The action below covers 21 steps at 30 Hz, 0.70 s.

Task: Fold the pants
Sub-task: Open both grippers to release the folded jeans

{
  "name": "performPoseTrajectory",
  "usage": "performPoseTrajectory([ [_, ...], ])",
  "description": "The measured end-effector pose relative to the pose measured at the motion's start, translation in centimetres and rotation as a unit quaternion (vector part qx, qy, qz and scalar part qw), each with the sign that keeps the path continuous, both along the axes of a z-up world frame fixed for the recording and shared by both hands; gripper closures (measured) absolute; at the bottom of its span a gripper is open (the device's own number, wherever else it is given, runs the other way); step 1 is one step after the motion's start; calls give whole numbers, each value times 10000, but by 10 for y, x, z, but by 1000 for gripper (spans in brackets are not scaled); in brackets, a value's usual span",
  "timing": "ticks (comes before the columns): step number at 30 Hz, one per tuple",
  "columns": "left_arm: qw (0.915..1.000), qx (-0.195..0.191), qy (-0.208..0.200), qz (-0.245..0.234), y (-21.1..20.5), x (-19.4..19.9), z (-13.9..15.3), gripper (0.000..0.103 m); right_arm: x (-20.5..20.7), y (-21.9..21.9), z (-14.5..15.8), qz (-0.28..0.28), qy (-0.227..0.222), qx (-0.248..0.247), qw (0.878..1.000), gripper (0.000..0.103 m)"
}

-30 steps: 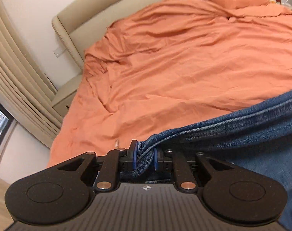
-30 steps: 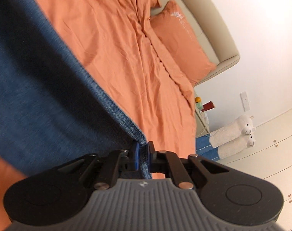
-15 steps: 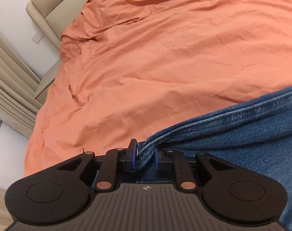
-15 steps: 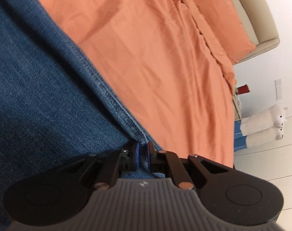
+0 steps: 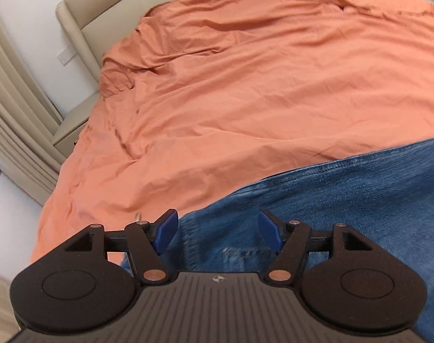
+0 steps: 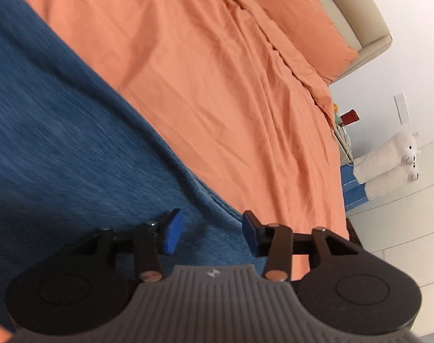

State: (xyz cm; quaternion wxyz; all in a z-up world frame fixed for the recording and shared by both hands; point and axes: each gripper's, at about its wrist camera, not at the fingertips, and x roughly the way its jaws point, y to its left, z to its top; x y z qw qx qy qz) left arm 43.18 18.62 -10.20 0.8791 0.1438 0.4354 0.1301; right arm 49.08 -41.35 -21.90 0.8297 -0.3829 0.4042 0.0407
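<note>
Blue denim pants (image 5: 345,194) lie on the orange bedspread (image 5: 245,91). In the left wrist view they fill the lower right, with their edge running under my left gripper (image 5: 218,233), which is open with its blue pads spread over the denim. In the right wrist view the pants (image 6: 59,131) fill the left side. My right gripper (image 6: 208,233) is open over their stitched edge, holding nothing. The rest of the pants is out of view.
A beige headboard (image 5: 82,14) and curtains (image 5: 14,120) stand at the left. An orange pillow (image 6: 302,25), a bedside table with small items (image 6: 345,123) and white plush toys (image 6: 388,165) are at the right of the bed.
Both grippers were shut on the pants' edge and have opened, letting the denim go. The pants now lie flat on the bed under both grippers.
</note>
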Motion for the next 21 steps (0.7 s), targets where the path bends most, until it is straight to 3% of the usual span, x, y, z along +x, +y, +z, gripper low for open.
performPoseTrajectory([
  [3, 9993, -350, -119, 74, 17, -22, 15, 27, -17, 18, 14, -122, 44, 551, 9984, 62],
  [6, 9974, -665, -168, 199, 37, -45, 23, 26, -34, 44, 26, -367, 231, 1391, 9893, 62],
  [9, 9961, -810, -196, 279, 54, -66, 27, 26, -48, 73, 31, -478, 458, 2211, 9730, 62],
  [11, 9952, -881, -250, 351, 67, -78, 27, 26, -54, 92, 34, -541, 633, 2737, 9582, 71],
  [13, 9924, -1079, -287, 509, 83, -87, 27, 26, -60, 117, 32, -574, 808, 3195, 9424, 71],
  [21, 9767, -1872, -462, 938, 143, -100, 7, 25, -64, 241, 22, -191, 1177, 3906, 9128, 71],
])
